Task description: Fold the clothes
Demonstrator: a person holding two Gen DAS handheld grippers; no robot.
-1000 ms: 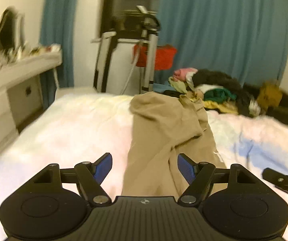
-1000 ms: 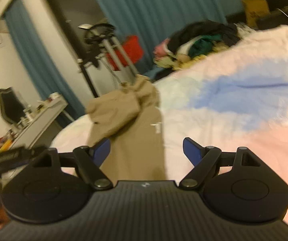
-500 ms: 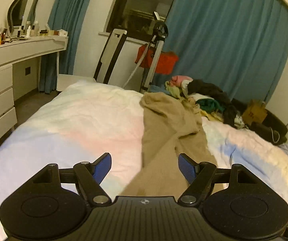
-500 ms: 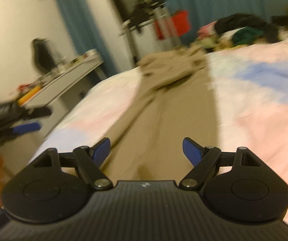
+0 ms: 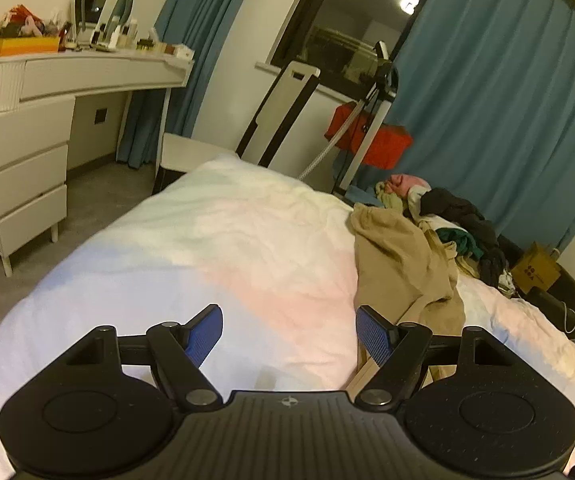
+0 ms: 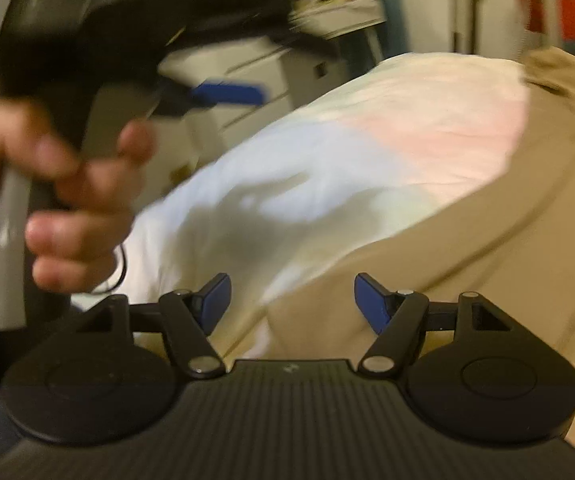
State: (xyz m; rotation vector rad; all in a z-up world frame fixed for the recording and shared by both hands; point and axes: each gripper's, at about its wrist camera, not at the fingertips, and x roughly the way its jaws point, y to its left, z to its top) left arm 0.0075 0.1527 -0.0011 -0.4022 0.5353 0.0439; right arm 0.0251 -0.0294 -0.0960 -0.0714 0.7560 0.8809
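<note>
Bedroom, pastel duvet (image 5: 247,248). Left view: left gripper (image 5: 289,330) released, over bare bed; tan trousers (image 5: 403,264) lie lengthwise, just right. Right view (blurry): right gripper (image 6: 289,298) released at trousers' near edge. Step: pre-grasp, prob.; next needs hem pinched.

The bed (image 5: 223,248) wore a rumpled cover in pale white, pink and blue. Tan trousers (image 5: 407,264) lay stretched along its right side, bunched at the far end. Beyond them, at the bed's far edge, a heap of mixed clothes (image 5: 451,220) lay touching the trousers.
</note>
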